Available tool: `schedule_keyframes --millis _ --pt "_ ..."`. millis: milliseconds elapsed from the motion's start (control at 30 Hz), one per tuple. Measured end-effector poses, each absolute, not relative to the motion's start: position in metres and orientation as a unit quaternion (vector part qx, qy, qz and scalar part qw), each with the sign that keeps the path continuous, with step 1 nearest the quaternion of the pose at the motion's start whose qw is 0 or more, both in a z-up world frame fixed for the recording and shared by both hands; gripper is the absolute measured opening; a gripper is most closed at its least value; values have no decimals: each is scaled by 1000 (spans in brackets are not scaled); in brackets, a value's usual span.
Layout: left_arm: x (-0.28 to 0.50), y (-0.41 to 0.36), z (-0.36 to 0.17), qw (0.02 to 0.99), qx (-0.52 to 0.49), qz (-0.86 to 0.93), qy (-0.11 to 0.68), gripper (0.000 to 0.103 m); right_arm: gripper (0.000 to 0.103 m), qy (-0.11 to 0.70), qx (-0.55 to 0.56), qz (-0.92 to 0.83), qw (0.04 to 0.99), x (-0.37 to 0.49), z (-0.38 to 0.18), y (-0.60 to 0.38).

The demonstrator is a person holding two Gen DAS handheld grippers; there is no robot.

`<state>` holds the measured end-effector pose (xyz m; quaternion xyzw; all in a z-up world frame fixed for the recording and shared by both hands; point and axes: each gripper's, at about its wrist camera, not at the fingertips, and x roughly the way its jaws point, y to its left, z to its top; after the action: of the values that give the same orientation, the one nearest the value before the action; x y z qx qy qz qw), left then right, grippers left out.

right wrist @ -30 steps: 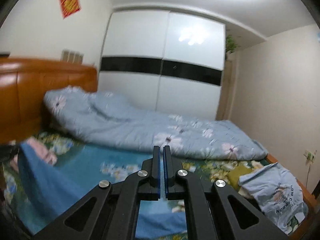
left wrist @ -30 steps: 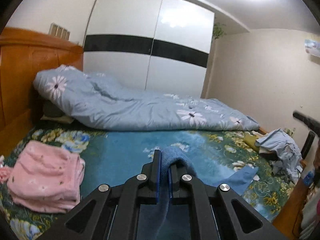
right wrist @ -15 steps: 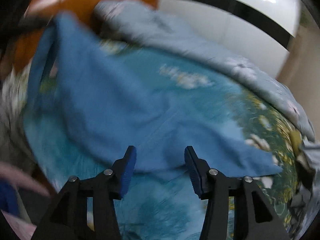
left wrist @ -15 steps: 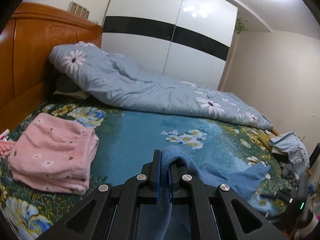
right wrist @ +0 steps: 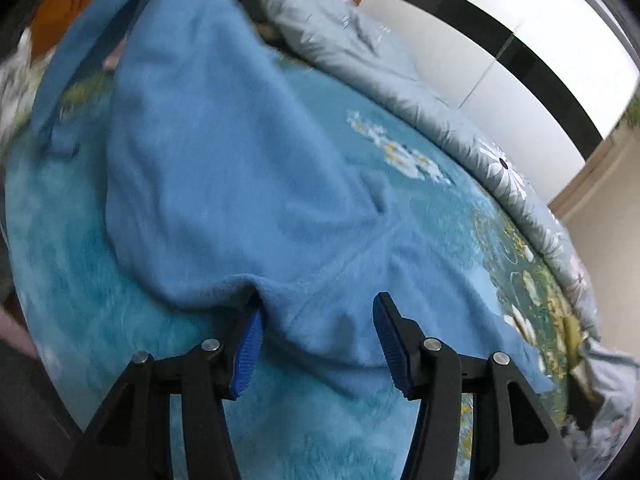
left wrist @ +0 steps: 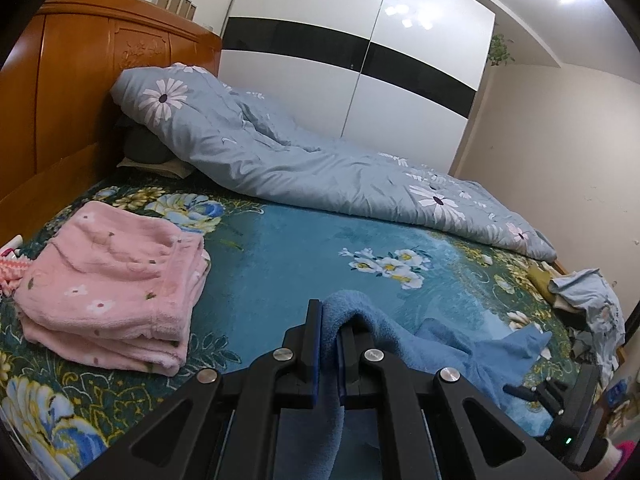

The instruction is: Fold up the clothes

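Note:
A blue fleece garment (right wrist: 224, 168) lies spread on the teal floral bedspread (right wrist: 320, 432). My left gripper (left wrist: 329, 316) is shut on a bunched edge of this blue garment (left wrist: 456, 344), which trails right across the bed. My right gripper (right wrist: 318, 320) is open, its blue-padded fingers (right wrist: 248, 344) on either side of the garment's near hem, just above the bed. The right gripper's body also shows in the left wrist view (left wrist: 560, 408) at lower right.
A folded pink garment (left wrist: 112, 284) lies on the left of the bed. A grey-blue flowered duvet (left wrist: 320, 168) is piled along the far side. A heap of light blue clothes (left wrist: 592, 304) sits at the right edge. A wooden headboard (left wrist: 80, 88) stands to the left.
My right gripper opened, let the blue garment go and dropped low over its near hem. My left gripper lowered toward the bed, still gripping the garment.

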<state>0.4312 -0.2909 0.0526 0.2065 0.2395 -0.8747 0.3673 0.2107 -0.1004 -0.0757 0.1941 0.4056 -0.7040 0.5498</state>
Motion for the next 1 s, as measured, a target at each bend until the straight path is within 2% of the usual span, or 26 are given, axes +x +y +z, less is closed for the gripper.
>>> schedule_keyframes --millis 267,333,367,400,467,600,733,867,1000 --pt "434 -297 45 367 214 -870 250 6 53 402 237 -695 547 208 -89 -106" --pt "434 -299 43 367 214 -869 255 6 36 399 241 -699 541 210 -88 -103" --pt "434 -298 43 366 215 -868 256 6 20 396 248 -701 539 208 -87 -104" --pt "434 -298 43 366 215 -869 255 6 13 392 251 -704 536 206 -85 -106" --pt "433 -297 43 366 214 -870 250 6 8 382 254 -715 528 202 -79 -109" --pt "431 -297 48 371 215 -872 234 6 7 316 259 -755 514 178 -46 -109" --pt "426 -294 70 358 195 -886 221 6 7 215 256 -811 480 138 16 -93" --pt "422 -277 108 336 157 -909 189 6 6 149 203 -857 450 116 89 -72" --pt "431 -244 152 321 114 -930 137 6 6 120 130 -883 436 128 154 -38"
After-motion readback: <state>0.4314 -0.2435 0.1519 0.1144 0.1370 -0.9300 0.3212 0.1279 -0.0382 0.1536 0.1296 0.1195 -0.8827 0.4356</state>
